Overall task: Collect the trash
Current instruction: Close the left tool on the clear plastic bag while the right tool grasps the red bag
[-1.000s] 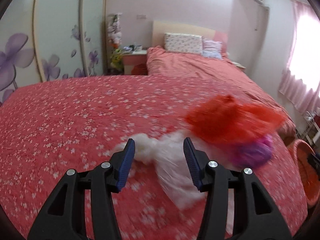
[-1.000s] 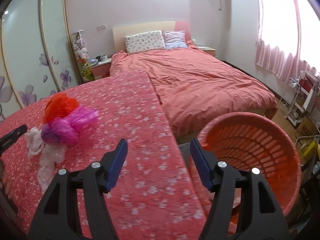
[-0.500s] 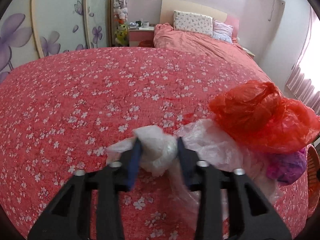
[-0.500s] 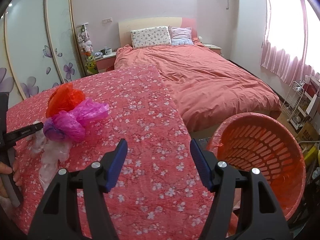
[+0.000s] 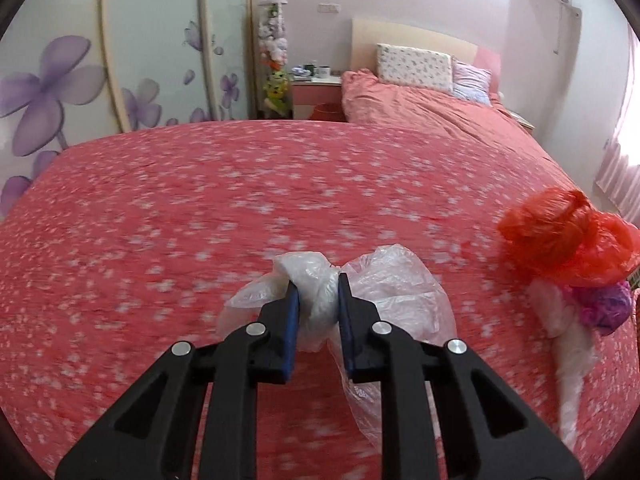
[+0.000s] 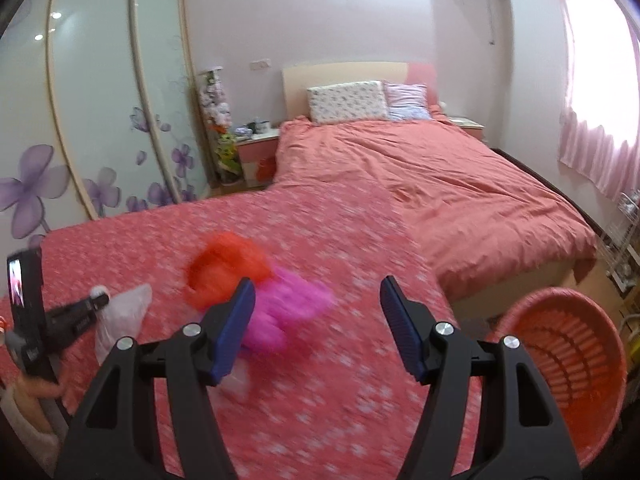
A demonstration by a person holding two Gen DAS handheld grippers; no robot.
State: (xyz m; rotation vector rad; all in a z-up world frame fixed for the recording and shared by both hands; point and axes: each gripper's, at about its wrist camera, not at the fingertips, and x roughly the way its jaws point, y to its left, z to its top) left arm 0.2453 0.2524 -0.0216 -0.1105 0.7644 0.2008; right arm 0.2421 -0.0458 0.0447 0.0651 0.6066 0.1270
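My left gripper (image 5: 316,286) is shut on a crumpled clear plastic bag (image 5: 384,280) and holds it just above the flowered red cover (image 5: 200,200). To its right lie a red plastic bag (image 5: 560,236), a pink bag (image 5: 604,304) and another clear bag (image 5: 572,344). In the right wrist view my right gripper (image 6: 318,292) is open and empty, close above the pink bag (image 6: 288,312) and red bag (image 6: 228,268). The left gripper (image 6: 86,308) with its clear bag (image 6: 122,316) shows at the left there.
An orange laundry basket (image 6: 568,364) stands on the floor at the right of the covered surface. A bed (image 6: 440,184) with pillows lies beyond. A wardrobe (image 6: 92,100) with purple flowers and a nightstand (image 6: 256,148) are at the back left.
My left gripper closed on the clear bag and lifted it away from the pile. My right gripper swung left from the basket side towards the pink and red bags.
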